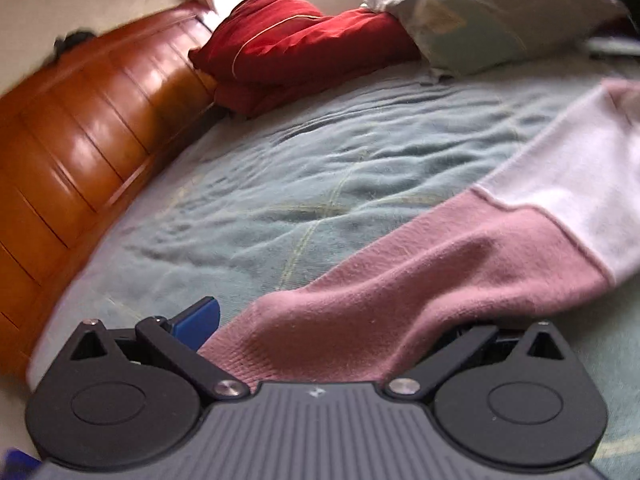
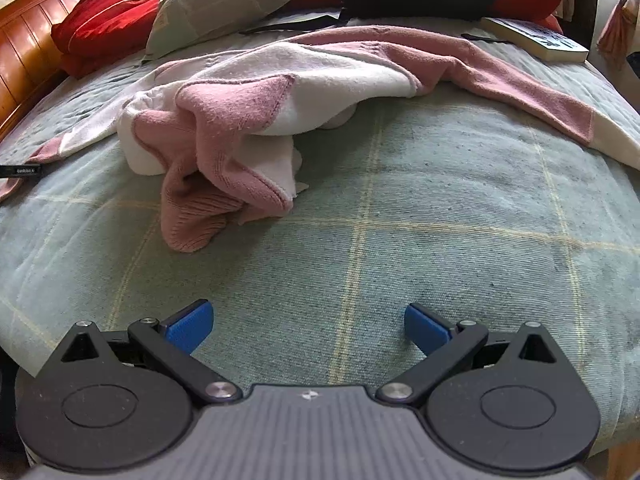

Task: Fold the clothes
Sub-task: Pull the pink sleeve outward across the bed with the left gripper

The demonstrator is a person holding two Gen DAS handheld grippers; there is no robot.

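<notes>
Plaid bedspread (image 2: 360,208), crumpled pink-white sweater (image 2: 224,128), sleeve hiding left gripper (image 1: 320,344) jaws, grip unclear, right gripper (image 2: 306,328) jaws wide, empty

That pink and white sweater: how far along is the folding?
Barely begun. Nothing looks folded: the sweater lies crumpled on the bed, one sleeve stretched right. In hand: the left gripper has a pink sleeve cuff across it; its grip is unclear. The right gripper hovers open, empty. Flattening and every fold remain.

Fuzzy knit sweater (image 2: 240,120); matt woven blanket (image 2: 400,240); glossy wood headboard (image 1: 80,140).
</notes>
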